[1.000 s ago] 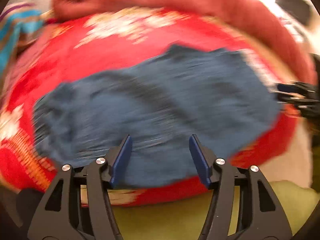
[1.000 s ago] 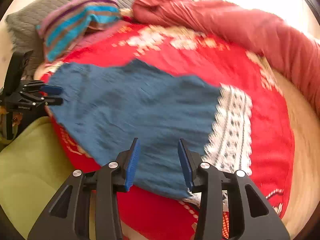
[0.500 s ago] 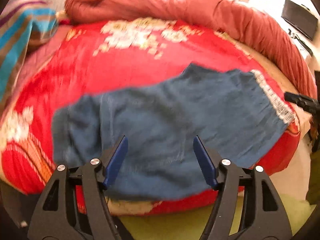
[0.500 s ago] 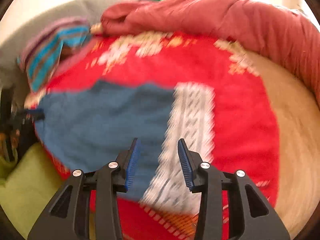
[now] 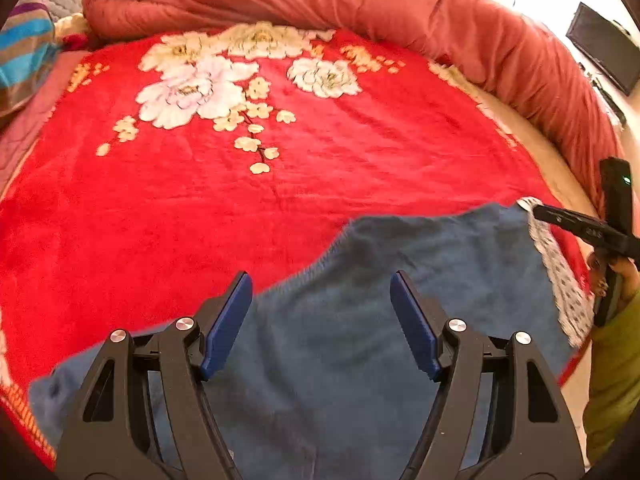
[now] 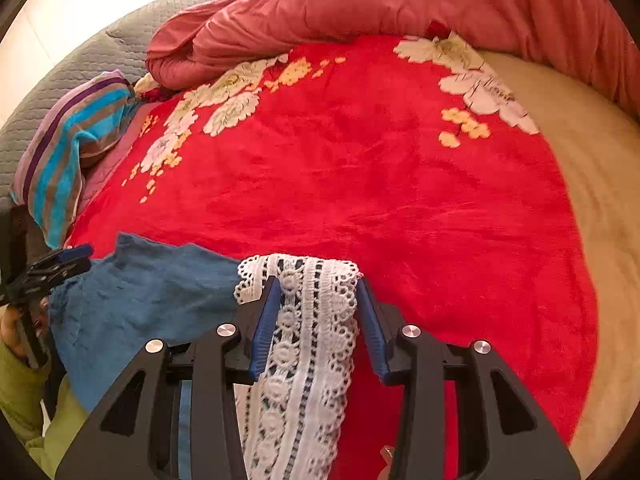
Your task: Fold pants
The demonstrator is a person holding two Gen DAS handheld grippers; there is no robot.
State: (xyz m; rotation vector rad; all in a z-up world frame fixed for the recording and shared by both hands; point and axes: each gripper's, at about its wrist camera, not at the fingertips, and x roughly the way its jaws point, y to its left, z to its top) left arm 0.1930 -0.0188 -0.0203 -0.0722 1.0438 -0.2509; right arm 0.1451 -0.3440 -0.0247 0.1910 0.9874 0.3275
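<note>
Hovering both grippers over the near edge of the bed (image 5: 540, 160), I look at the blue pants (image 5: 400, 300) spread flat on the red flowered blanket (image 5: 280, 184), filling the lower half of my left view and the lower left of my right view. My left gripper (image 5: 320, 326) has just been opening wider and stands well apart with nothing gripped, only the blue cloth lying beneath its jaws. My right gripper (image 6: 318, 320) is about a third open, and the white lace hem (image 6: 304, 352) runs between its jaws. The lace appears to brush both blue pads, but I cannot tell for sure whether they press on it or merely straddle it; it looks loose to me.

I judge the pants to be light, soft and limp, a thin knit or crepe that will sag and wrinkle as soon as one end lifts, so both ends need carrying together. The lace is open-work and could snag or stretch on a pad edge, so I would pinch it square across its full band, close to where it joins the blue cloth. With the left gripper I would take the opposite edge, at the lower left of my left view, pinching a thick seam, not a single thin layer
</note>
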